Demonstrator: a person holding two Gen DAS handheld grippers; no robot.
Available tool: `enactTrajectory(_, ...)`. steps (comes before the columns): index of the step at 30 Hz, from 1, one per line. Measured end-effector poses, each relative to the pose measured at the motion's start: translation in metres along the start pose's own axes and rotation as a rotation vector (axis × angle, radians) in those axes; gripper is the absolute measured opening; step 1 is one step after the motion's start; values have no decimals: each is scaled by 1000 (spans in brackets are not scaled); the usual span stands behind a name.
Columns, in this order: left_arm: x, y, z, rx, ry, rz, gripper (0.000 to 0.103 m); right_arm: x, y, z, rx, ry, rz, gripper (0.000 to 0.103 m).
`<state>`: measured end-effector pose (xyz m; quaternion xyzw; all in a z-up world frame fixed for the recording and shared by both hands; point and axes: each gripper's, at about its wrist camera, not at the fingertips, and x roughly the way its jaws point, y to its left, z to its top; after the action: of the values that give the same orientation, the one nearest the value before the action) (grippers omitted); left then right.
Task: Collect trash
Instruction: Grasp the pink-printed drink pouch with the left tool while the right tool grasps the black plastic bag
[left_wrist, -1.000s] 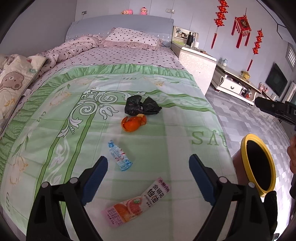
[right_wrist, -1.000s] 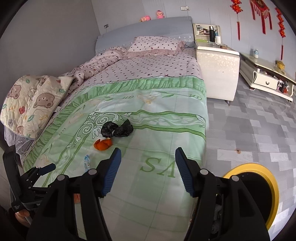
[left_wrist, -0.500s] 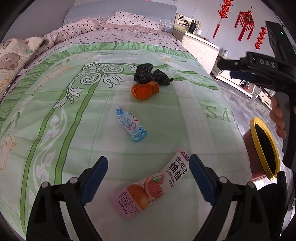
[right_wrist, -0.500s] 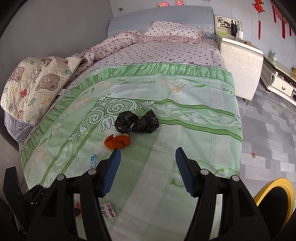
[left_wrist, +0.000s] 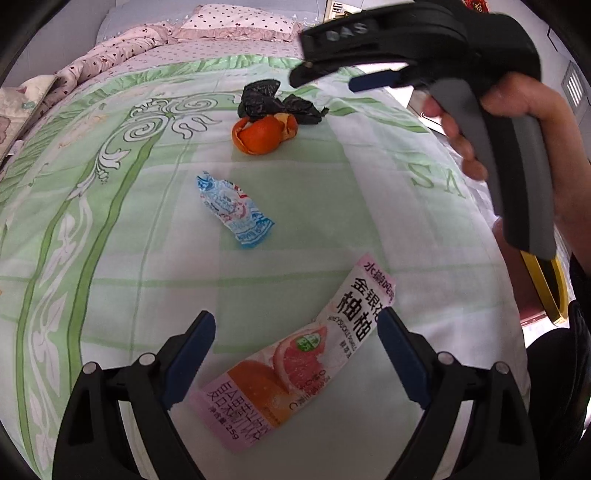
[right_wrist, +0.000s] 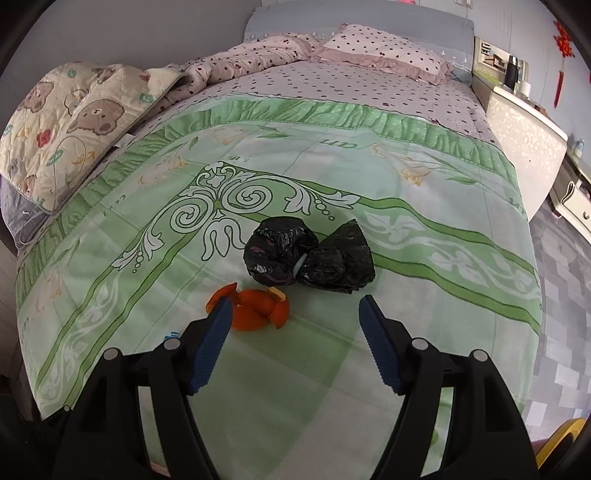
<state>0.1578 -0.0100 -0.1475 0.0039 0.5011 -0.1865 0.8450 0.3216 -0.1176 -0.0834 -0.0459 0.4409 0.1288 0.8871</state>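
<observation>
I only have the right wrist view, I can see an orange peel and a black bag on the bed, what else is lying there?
Observer: A pink snack wrapper lies flat between the left gripper's open fingers, untouched.
Operator: Anything else?
Observer: A crumpled blue and white wrapper sits between the pink one and the orange peel.
Operator: Is my gripper visible there?
Observer: Yes, the right gripper, its jaws opening, is held above the black bag.

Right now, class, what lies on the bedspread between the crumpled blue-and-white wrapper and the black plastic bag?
The orange peel lies between the blue-and-white wrapper and black plastic bag, touching the bag. The left wrist view shows it.
</observation>
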Motion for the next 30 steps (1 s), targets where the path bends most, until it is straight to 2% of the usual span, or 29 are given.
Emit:
enactTrajectory(3, 7, 0, 1, 17, 6, 9, 86, 17, 3, 11, -28, -4, -28, 69)
enactTrajectory(9, 14, -6, -1, 73, 3, 24, 85, 50, 6, 23, -43, 27, -19, 70)
enactTrajectory(11, 16, -11, -2, 97, -3, 35, 80, 60, 8, 25, -49, 41, -17, 69)
enactTrajectory(14, 17, -23, -5, 170, -13, 55, 68, 74, 12, 25, -56, 66, -10, 60)
enactTrajectory(17, 20, -34, -9, 238, -27, 81, 58, 85, 16, 24, -63, 86, 1, 43)
enactTrajectory(18, 18, -35, -8, 242, -28, 72, 55, 86, 16, 24, -58, 81, -3, 37)
enactTrajectory(20, 16, -35, -6, 237, -32, 61, 38, 86, 17, 24, -54, 72, 3, 29)
enactTrajectory(21, 15, -35, -6, 236, -33, 60, 35, 86, 16, 24, -47, 67, 6, 27)
enactTrajectory(22, 15, -35, -5, 231, -34, 58, 31, 85, 16, 24, -39, 65, 17, 17)
enactTrajectory(27, 13, -34, -4, 223, -42, 54, 25, 77, 16, 28, -26, 49, 32, 10)
enactTrajectory(30, 10, -26, -2, 186, -42, 28, 23, 65, 16, 30, -18, 24, 47, 8)
